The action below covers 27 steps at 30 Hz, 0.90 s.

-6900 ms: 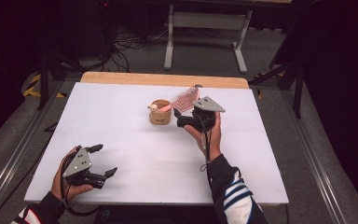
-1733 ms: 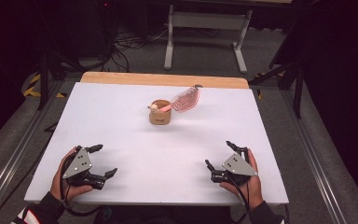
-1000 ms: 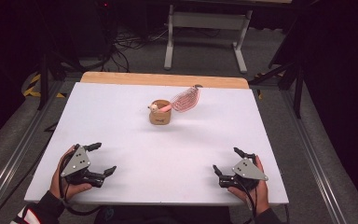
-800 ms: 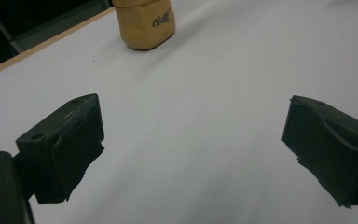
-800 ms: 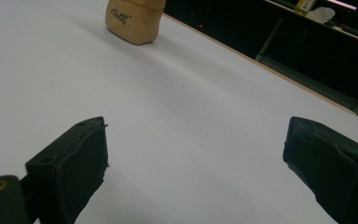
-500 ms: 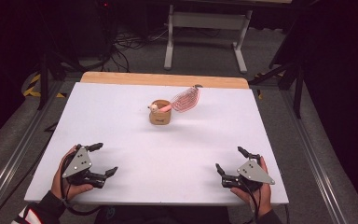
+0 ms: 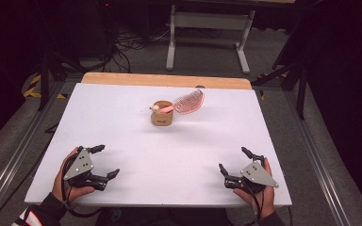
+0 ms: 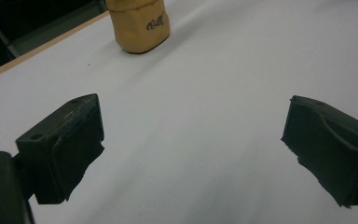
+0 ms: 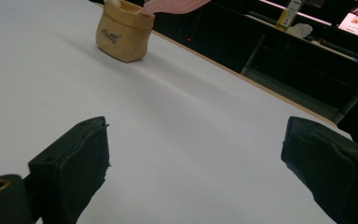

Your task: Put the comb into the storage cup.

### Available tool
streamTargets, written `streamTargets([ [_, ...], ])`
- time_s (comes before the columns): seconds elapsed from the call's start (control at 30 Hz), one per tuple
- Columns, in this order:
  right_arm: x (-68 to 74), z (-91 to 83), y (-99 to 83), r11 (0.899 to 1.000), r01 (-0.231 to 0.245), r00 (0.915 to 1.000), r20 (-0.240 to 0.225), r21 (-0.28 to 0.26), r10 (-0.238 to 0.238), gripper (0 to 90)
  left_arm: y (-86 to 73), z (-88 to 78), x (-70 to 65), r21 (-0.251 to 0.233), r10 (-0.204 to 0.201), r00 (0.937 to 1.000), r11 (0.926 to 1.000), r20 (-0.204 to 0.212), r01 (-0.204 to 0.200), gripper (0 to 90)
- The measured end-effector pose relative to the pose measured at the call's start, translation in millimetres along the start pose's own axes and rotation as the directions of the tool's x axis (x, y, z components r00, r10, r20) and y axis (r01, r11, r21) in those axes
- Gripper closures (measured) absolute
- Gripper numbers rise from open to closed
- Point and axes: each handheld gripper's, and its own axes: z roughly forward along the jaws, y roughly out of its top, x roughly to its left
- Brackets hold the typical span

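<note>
A small tan pouch (image 7: 162,114) stands upright near the far middle of the white table (image 7: 122,122). A pink hairbrush (image 7: 187,102) rests with its handle in the pouch and its bristled head leaning out to the right. My left gripper (image 7: 105,161) sits open at the near left corner, nothing between its jaws. At the near right, my right gripper (image 7: 232,160) is open and empty too. The pouch (image 8: 139,24) stands far ahead of the left gripper (image 8: 193,151). It shows as the pouch (image 9: 123,31) at upper left, beyond the right gripper (image 9: 196,163), with the brush (image 9: 170,5) above.
A wooden strip (image 7: 165,80) edges the table's far side. Beyond it are a grey floor, cables and a metal stand (image 7: 209,26). Dark metal rails run along both sides of the table.
My right gripper has drawn back from the pouch to the near right corner and settled there, open. The brush stays in the pouch. The left gripper has barely moved.
</note>
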Motion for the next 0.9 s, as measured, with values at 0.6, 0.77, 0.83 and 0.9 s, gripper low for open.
streamTargets([
  [0.6, 0.2, 1.8, -0.5, 1.0, 0.003, 1.0, 0.004, 0.009, -0.003, 7.7, -0.1, 1.1, 0.7, 0.005, 0.0, 1.0, 1.0, 0.004, 0.0, 6.3],
  [0.77, -1.1, 1.7, -1.0, 1.0, 0.002, 0.9999, 0.01, 0.011, -0.002, 7.4, 0.7, 2.6, 2.3, 0.005, 0.003, 1.0, 1.0, 0.0, -0.003, 6.3],
  [0.83, -2.7, 2.3, -1.3, 1.0, 0.001, 0.9997, 0.024, 0.013, -0.001, 7.4, 0.3, 2.2, 3.1, 0.01, -0.004, 1.0, 0.9999, -0.003, 0.004, 6.3],
  [0.9, -3.8, 3.2, -1.5, 1.0, -0.009, 0.9995, 0.031, 0.015, 0.008, 7.4, -0.3, 1.8, 2.8, 0.005, -0.01, 0.9999, 0.9999, -0.005, 0.01, 6.3],
])
